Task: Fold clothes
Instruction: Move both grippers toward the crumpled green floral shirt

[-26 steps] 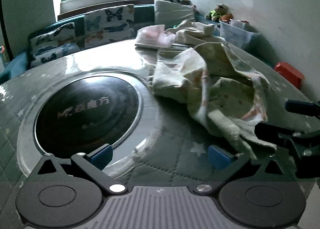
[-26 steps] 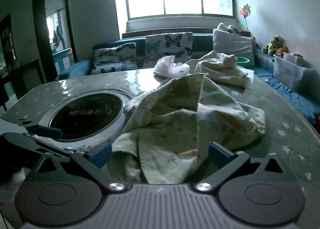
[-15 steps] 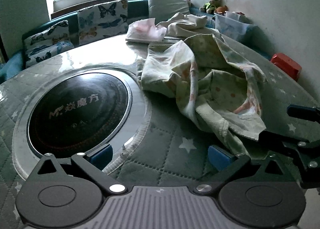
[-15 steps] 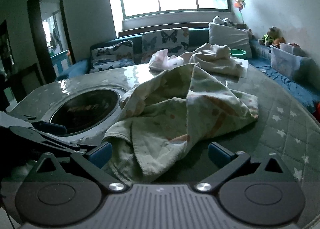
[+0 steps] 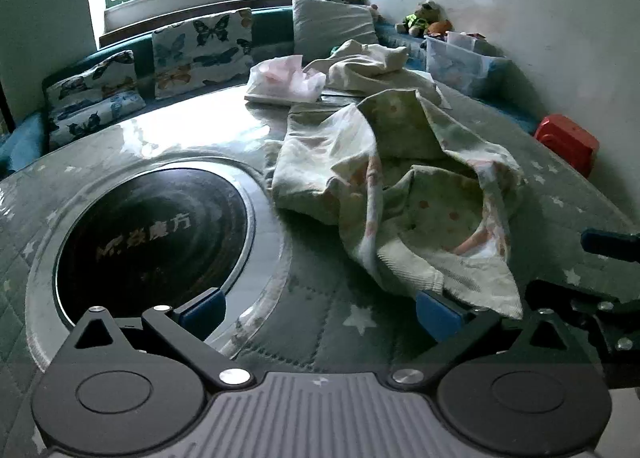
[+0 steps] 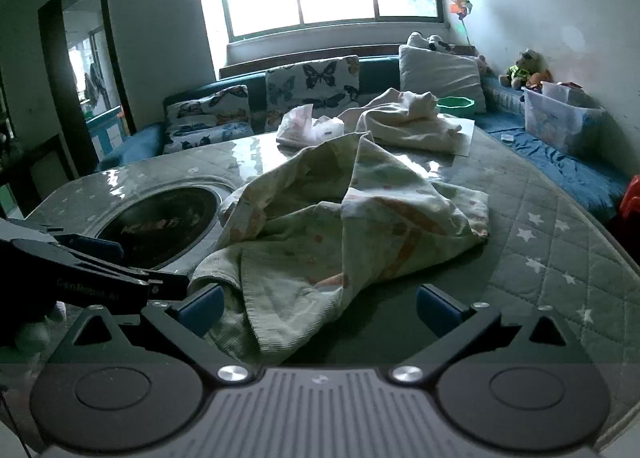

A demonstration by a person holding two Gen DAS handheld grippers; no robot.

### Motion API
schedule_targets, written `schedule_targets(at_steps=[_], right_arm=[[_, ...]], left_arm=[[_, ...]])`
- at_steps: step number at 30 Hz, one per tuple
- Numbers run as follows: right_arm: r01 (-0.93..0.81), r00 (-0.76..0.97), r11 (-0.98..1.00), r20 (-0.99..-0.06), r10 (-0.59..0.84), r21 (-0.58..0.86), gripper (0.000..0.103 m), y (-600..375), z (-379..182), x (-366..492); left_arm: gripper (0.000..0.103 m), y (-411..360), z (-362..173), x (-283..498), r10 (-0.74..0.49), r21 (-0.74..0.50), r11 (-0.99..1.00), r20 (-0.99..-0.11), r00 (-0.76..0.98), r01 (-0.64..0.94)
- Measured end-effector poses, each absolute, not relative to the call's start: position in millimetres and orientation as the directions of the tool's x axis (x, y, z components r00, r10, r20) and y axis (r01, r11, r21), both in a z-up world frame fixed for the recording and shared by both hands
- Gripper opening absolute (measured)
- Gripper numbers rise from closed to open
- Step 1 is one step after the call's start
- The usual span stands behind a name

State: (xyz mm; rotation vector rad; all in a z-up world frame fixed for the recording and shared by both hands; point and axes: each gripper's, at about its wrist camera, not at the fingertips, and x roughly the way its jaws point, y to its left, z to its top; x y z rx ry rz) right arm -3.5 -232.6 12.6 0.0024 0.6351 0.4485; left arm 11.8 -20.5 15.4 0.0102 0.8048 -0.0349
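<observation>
The crumpled, soft pale-green printed garment (image 5: 404, 193) lies heaped on the quilted star-patterned table (image 5: 328, 318) just beside its round glossy black hob (image 5: 152, 238), both the left gripper (image 5: 320, 308) and right gripper (image 6: 320, 308) spread wide and empty, while only the right view shows the doorway (image 6: 84, 69).

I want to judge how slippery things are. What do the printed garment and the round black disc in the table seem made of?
The printed garment looks like soft woven cotton, matte, with a ribbed knit cuff: it crumples into loose folds. The black disc looks like glossy glass or ceramic, perhaps a cooktop: it mirrors the window light.
</observation>
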Motion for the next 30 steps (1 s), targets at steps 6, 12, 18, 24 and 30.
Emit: schedule_targets(at_steps=[6, 12, 18, 24, 30], right_arm=[[-0.402, 0.708, 0.905, -0.581, 0.401, 0.136, 0.103, -232, 13, 3], [-0.423, 0.698, 0.897, -0.587, 0.411, 0.125, 0.103, -226, 10, 7], [-0.435, 0.692, 0.892, -0.589, 0.418, 0.121, 0.103, -220, 8, 12], [-0.436, 0.684, 0.892, -0.598, 0.417, 0.122, 0.103, -220, 4, 18], [-0.436, 0.679, 0.891, -0.604, 0.416, 0.124, 0.103, -218, 2, 24]], left_arm=[[0.103, -21, 15, 19, -0.034, -0.008, 0.999, -0.727, 0.686, 0.041], [0.103, -22, 13, 24, -0.031, -0.005, 0.999, -0.733, 0.680, 0.040], [0.103, -21, 11, 30, -0.020, 0.004, 0.999, -0.742, 0.670, 0.035], [0.103, -21, 9, 37, -0.022, 0.001, 0.999, -0.750, 0.661, 0.034], [0.103, -22, 7, 45, -0.020, 0.004, 0.999, -0.759, 0.651, 0.036]])
